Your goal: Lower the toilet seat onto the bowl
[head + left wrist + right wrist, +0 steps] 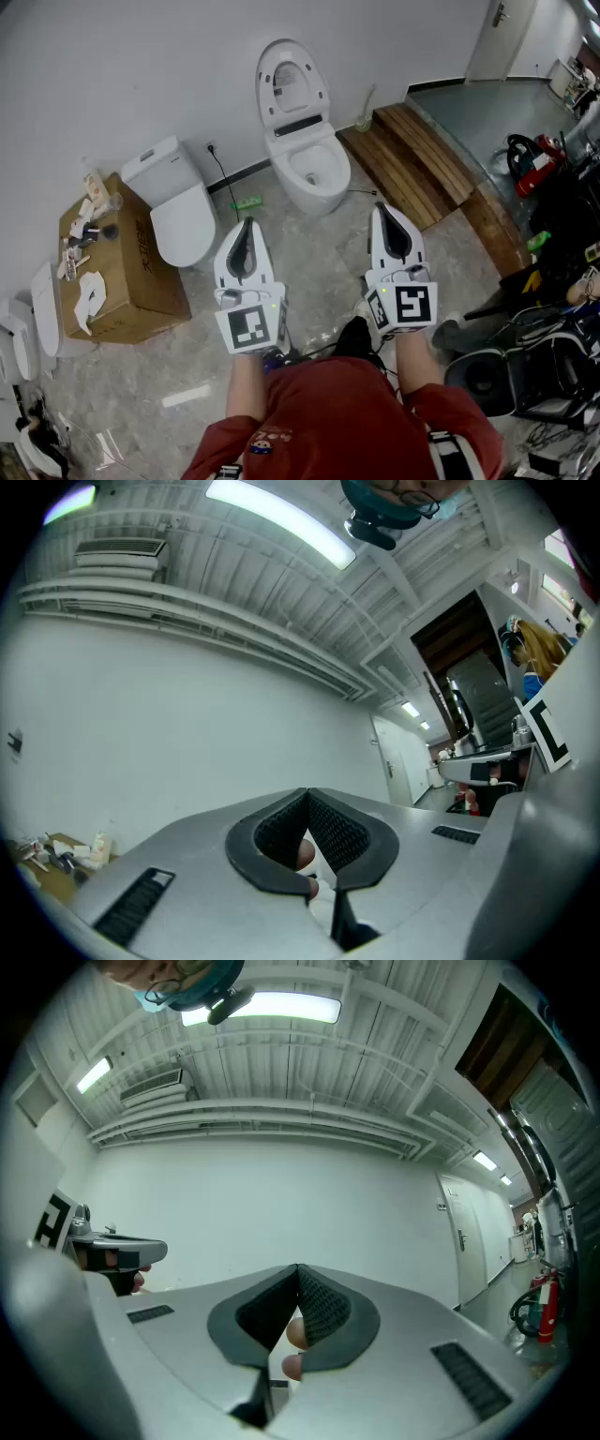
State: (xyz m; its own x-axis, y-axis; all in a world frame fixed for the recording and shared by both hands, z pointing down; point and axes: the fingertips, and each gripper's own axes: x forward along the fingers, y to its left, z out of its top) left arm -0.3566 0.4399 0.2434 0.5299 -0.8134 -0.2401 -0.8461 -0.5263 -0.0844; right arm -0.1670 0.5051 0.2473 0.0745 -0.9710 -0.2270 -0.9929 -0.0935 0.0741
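Note:
In the head view a white toilet [317, 174] stands against the far wall, its seat and lid [292, 82] raised upright against the wall. Both grippers are held well short of it, above the floor and tilted slightly upward. My left gripper [248, 223] is shut with nothing between its jaws; in the left gripper view its pads [323, 822] meet at the tip and face the bare white wall. My right gripper [381, 207] is also shut and empty; in the right gripper view its tips [314, 1297] touch. Neither gripper view shows the toilet.
A second white toilet [180, 208] with its lid down stands at the left next to a cardboard box [127, 272] with small items on it. A wooden platform [422, 159] lies right of the target toilet. Bags and gear [534, 159] crowd the right side. A green object [247, 202] lies on the floor.

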